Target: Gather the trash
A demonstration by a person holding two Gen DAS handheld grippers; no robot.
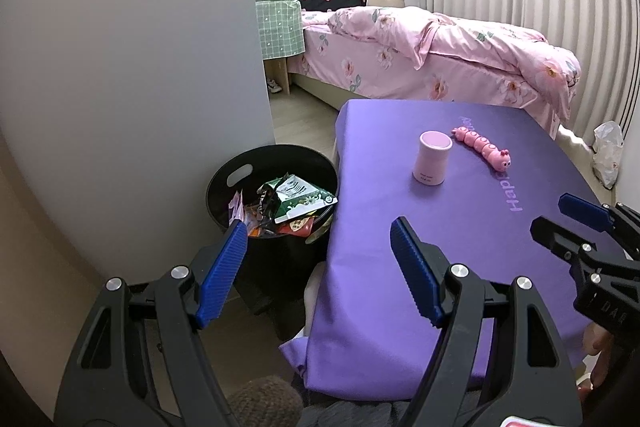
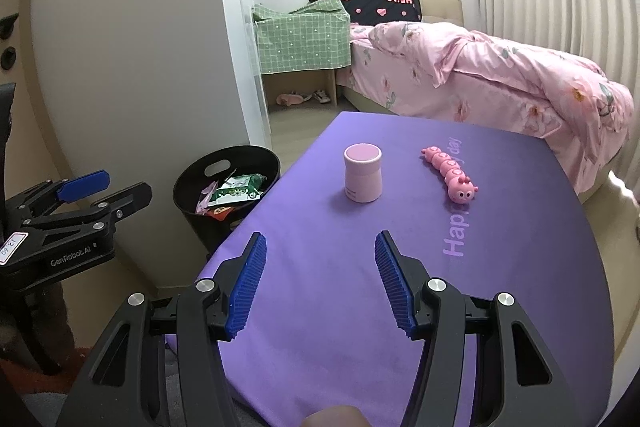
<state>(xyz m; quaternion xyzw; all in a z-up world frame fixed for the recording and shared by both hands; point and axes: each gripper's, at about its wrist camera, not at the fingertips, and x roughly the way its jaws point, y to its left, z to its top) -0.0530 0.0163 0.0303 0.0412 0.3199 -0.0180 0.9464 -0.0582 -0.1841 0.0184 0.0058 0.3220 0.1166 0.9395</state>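
Observation:
A black bin (image 1: 224,183) (image 2: 192,187) stands on the floor left of the purple-covered table (image 1: 460,267) (image 2: 340,287). It holds several crumpled snack wrappers (image 1: 294,203) (image 2: 234,193). My left gripper (image 1: 320,239) is open and empty, hovering over the table's left edge beside the bin; it also shows in the right wrist view (image 2: 108,189). My right gripper (image 2: 320,251) is open and empty above the near part of the table; it also shows in the left wrist view (image 1: 560,215).
A pink cup (image 1: 432,157) (image 2: 363,173) and a pink caterpillar toy (image 1: 484,147) (image 2: 450,173) stand on the table. A bed with pink bedding (image 1: 440,47) (image 2: 500,75) is behind. A white wall (image 1: 140,67) is left of the bin. A white plastic bag (image 1: 608,151) lies by the curtain.

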